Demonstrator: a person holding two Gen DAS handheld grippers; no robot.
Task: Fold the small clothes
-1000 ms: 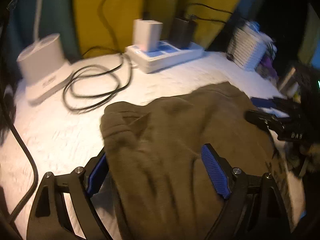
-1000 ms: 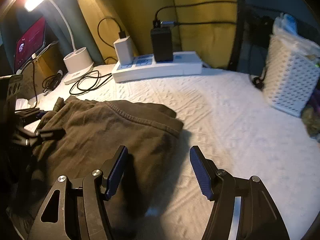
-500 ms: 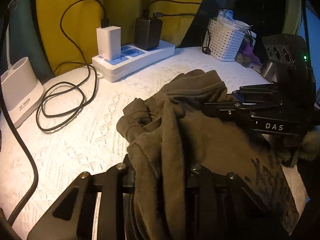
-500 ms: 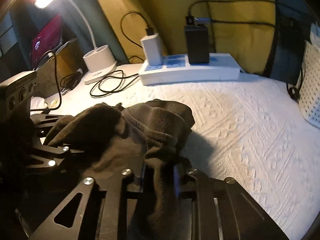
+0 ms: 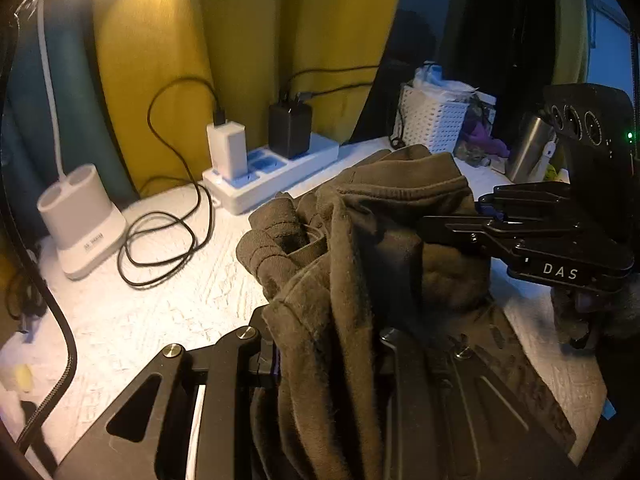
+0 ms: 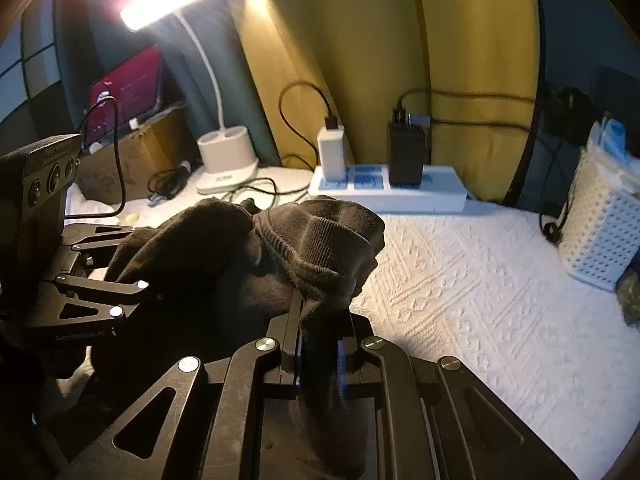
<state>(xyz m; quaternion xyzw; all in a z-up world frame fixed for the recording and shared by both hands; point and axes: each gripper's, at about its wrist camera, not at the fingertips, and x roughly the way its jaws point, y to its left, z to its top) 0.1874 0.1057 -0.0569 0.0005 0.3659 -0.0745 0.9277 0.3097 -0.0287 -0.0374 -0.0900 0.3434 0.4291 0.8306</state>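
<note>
A dark olive garment (image 5: pixel 360 264) hangs bunched between both grippers above the white textured bed cover (image 5: pixel 160 304). My left gripper (image 5: pixel 324 356) is shut on one bunch of its cloth, which drapes over and hides the fingers. My right gripper (image 6: pixel 318 360) is shut on a ribbed hem of the same garment (image 6: pixel 320 248). The right gripper shows at the right of the left wrist view (image 5: pixel 520 236), and the left gripper shows at the left of the right wrist view (image 6: pixel 80 292).
A white power strip (image 5: pixel 272 176) with a white and a black charger stands at the back. A white lamp base (image 5: pixel 80 220) and a looped black cable (image 5: pixel 160 248) lie at the left. A white perforated basket (image 6: pixel 600 224) stands at the right.
Both grippers went from open over the flat garment to shut on it. They have lifted it off the cover, and it now hangs bunched between them.
</note>
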